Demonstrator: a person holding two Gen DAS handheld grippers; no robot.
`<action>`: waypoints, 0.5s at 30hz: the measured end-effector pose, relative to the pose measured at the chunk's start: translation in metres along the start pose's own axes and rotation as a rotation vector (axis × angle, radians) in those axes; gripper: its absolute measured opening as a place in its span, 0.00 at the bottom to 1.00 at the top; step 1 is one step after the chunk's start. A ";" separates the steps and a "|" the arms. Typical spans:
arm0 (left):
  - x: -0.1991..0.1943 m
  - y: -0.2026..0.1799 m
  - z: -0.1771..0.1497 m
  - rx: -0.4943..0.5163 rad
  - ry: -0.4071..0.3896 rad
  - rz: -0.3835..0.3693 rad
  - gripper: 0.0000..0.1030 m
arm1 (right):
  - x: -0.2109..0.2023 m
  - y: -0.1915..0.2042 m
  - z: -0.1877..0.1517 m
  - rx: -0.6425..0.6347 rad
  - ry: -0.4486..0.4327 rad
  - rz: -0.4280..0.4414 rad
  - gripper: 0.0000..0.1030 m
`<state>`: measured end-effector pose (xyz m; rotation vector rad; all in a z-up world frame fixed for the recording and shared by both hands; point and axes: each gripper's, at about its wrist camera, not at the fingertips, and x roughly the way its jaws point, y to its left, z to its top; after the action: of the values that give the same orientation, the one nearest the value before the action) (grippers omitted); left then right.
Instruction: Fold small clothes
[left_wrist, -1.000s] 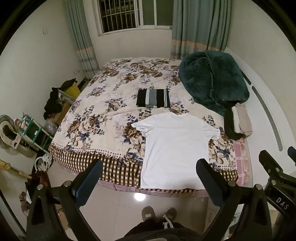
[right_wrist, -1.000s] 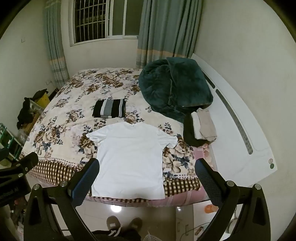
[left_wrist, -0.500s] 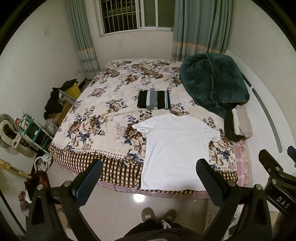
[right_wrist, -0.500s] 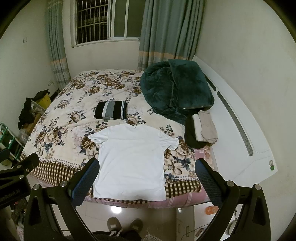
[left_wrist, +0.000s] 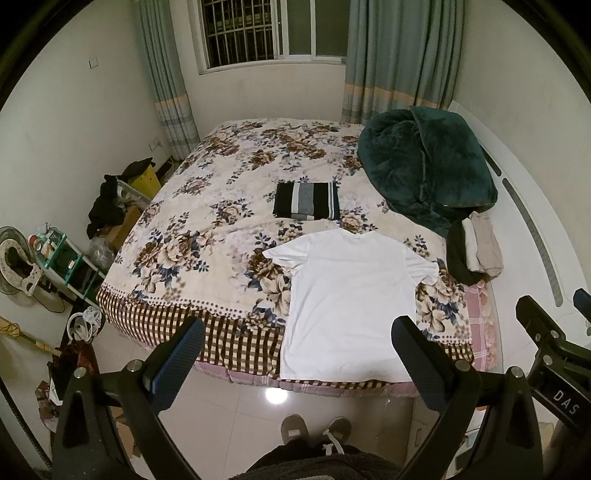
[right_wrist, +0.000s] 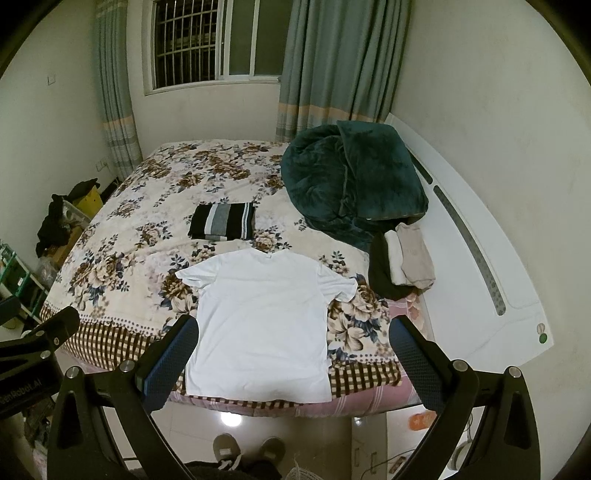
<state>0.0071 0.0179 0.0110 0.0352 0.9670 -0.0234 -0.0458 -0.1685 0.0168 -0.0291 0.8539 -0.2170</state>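
Note:
A white T-shirt (left_wrist: 351, 302) lies spread flat, back up, at the near edge of the floral bed (left_wrist: 207, 236); it also shows in the right wrist view (right_wrist: 262, 321). A folded black-and-grey striped garment (left_wrist: 306, 201) lies beyond its collar, seen in the right wrist view too (right_wrist: 223, 221). My left gripper (left_wrist: 297, 349) is open and empty, held well above and in front of the bed. My right gripper (right_wrist: 291, 347) is open and empty at a similar height. Neither touches any cloth.
A dark green blanket (left_wrist: 424, 166) is heaped at the bed's right. A small pile of folded clothes (left_wrist: 476, 251) lies beside it. A white headboard (right_wrist: 480, 258) runs along the right. Clutter and a shelf (left_wrist: 62, 258) stand on the left floor. My feet (left_wrist: 314, 432) stand on tile.
Both views have tilted up and drawn back slightly, so the bed sits lower in the frame. The clothes have not moved and both grippers stay open.

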 end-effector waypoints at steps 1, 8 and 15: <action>-0.001 0.001 0.000 0.000 -0.001 0.001 1.00 | 0.000 0.001 0.001 0.000 -0.001 -0.001 1.00; -0.002 0.003 0.010 -0.005 -0.001 -0.001 1.00 | 0.000 0.003 0.005 -0.003 -0.003 -0.001 1.00; -0.002 0.002 0.013 -0.006 -0.005 0.000 1.00 | -0.001 0.006 0.016 -0.004 -0.007 0.000 1.00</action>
<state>0.0163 0.0196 0.0198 0.0297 0.9624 -0.0210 -0.0338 -0.1636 0.0275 -0.0338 0.8478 -0.2151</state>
